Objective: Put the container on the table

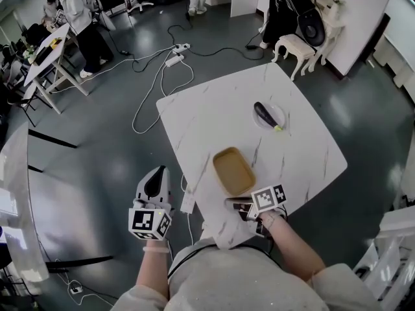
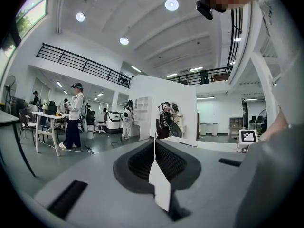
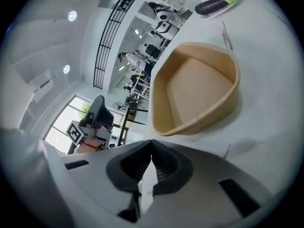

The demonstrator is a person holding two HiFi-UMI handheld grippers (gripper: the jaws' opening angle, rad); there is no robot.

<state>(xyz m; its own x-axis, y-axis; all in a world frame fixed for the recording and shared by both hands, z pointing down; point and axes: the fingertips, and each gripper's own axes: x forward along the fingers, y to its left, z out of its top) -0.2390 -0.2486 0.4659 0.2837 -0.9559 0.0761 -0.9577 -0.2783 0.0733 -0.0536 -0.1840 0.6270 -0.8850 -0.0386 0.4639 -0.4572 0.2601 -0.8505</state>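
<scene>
Left claw (image 1: 156,177): off the left side of the desk (image 1: 214,109), over the floor and pointing level. In the left gripper view its jaws are pressed together with nothing between them. I judge it has no part in this step.

Container (image 1: 233,171): a tan, shallow tray, open side up and empty. It sits flat on the desk, toward the near edge, and looks to be wholly on the surface with no corner overhanging. The right gripper view shows its near rim just beyond the claw tips, not touching them.

Right claw (image 1: 233,203): at the near edge of the desk, just near-side of the container and tilted down toward it. The jaws are pressed together on nothing, and the rim is outside them.

Farther right and farther away: an eggplant (image 1: 266,115) lies on a small plate (image 1: 283,111), well apart from the container.

Judgement: the container is already on the desk and the claw is off it, so the task looks all but finished. I read the step in hand as clearing away after the set-down.

Next move: I'd draw the right claw back toward me and up, clear of the rim. A nudge could slide the light tray, and it sits close to the near edge. The left claw needs nothing.
</scene>
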